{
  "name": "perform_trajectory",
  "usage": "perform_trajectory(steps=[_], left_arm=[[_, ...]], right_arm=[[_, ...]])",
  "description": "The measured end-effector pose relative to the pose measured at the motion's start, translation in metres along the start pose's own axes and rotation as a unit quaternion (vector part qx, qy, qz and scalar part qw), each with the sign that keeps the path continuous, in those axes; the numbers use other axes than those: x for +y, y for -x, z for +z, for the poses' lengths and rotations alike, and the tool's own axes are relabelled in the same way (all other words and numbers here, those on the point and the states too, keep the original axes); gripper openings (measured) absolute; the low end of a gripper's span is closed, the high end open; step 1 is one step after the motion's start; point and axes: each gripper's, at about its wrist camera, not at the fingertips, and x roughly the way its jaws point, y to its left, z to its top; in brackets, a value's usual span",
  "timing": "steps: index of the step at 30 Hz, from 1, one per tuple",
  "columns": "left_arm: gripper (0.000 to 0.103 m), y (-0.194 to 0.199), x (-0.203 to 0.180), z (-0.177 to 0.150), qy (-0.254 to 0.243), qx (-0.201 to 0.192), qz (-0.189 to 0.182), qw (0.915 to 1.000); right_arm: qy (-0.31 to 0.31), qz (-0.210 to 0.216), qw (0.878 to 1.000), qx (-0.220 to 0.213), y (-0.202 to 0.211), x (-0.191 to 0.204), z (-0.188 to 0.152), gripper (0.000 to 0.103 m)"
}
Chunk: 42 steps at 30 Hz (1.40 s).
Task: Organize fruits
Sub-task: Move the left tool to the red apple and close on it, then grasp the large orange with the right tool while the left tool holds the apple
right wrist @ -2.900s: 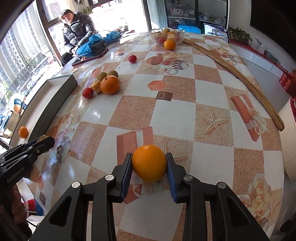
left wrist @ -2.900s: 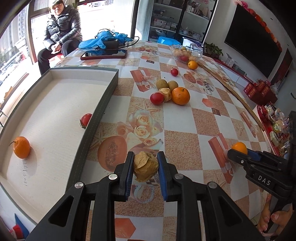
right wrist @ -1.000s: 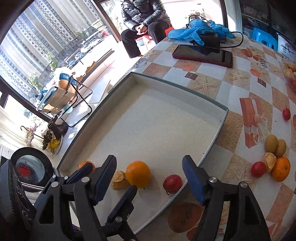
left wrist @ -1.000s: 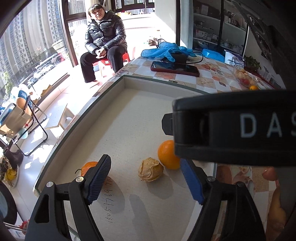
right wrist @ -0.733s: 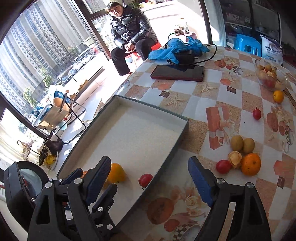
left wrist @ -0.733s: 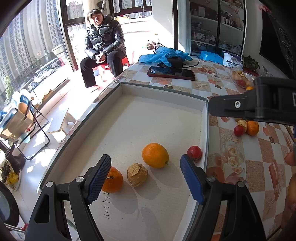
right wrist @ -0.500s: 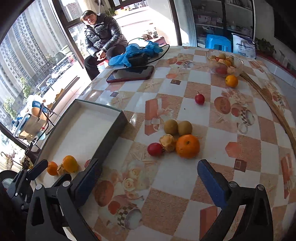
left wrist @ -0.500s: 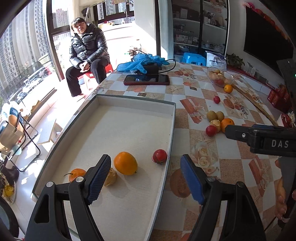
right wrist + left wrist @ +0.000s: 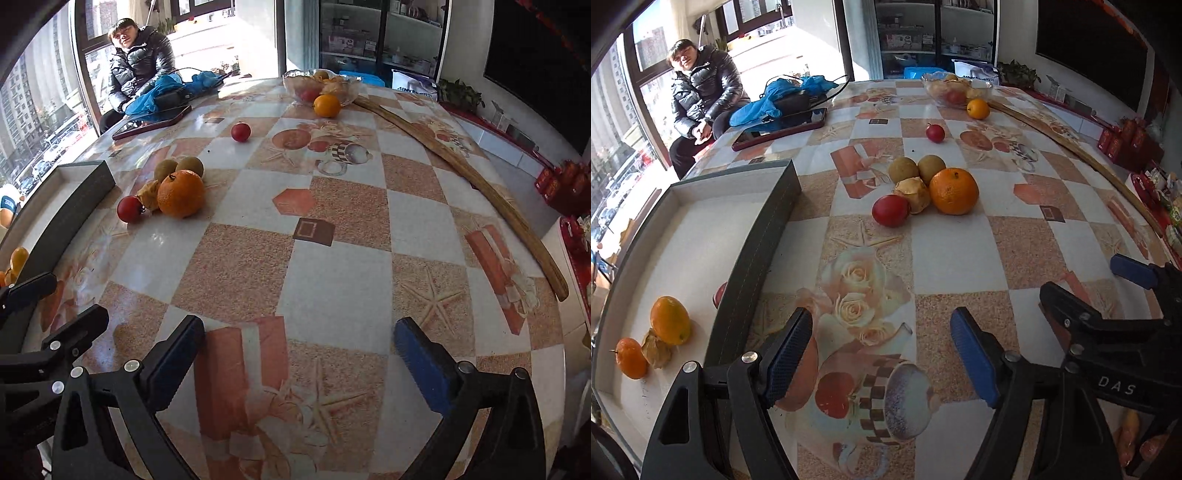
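Both pairs of black blue-padded tongs, left (image 9: 881,349) and right (image 9: 299,350), are held wide and empty above the glossy checked desk (image 9: 332,266). A round orange (image 9: 953,191), papery husk fruit (image 9: 913,194) and smooth red fruit (image 9: 891,210) are clustered upper centre; bare desk is left below them. Three more fruits are kept in the grey-walled white tray (image 9: 757,236), lower left.

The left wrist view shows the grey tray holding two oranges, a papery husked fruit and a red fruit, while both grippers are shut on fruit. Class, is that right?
Not quite. The tray contents are right, but neither gripper holds fruit: the left gripper and the right gripper stand open and empty over the table, as each wrist view shows.
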Motion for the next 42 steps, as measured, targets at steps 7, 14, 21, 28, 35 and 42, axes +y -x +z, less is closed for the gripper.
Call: perform_trajectory(steps=[7,14,21,28,35,42], left_arm=[[0.08,-0.031,0.006,0.038,0.033,0.005,0.006,0.9994],[0.067,-0.042,-0.001,0.055,0.027,-0.002,0.005,0.9996],[0.025,-0.037,-0.002,0.052,0.017,-0.011,0.011,0.9997],[0.026,-0.012,0.015,0.009,0.044,-0.033,0.012,0.9984],[0.026,0.005,0.024,-0.02,0.064,-0.049,0.003,0.9967],[0.026,0.005,0.023,-0.022,0.065,-0.054,0.003,0.9964]], right_arm=[[-0.008,0.0,1.0,0.0,0.0,-0.002,0.002,0.103],[-0.009,0.002,1.0,-0.001,0.0,-0.002,0.002,0.103],[-0.009,0.001,1.0,-0.001,0.0,-0.002,0.002,0.103],[-0.009,0.001,1.0,-0.001,-0.001,-0.002,0.002,0.103],[-0.009,0.001,1.0,-0.001,-0.001,-0.001,0.002,0.103],[-0.009,0.001,1.0,-0.001,-0.001,-0.001,0.002,0.103]])
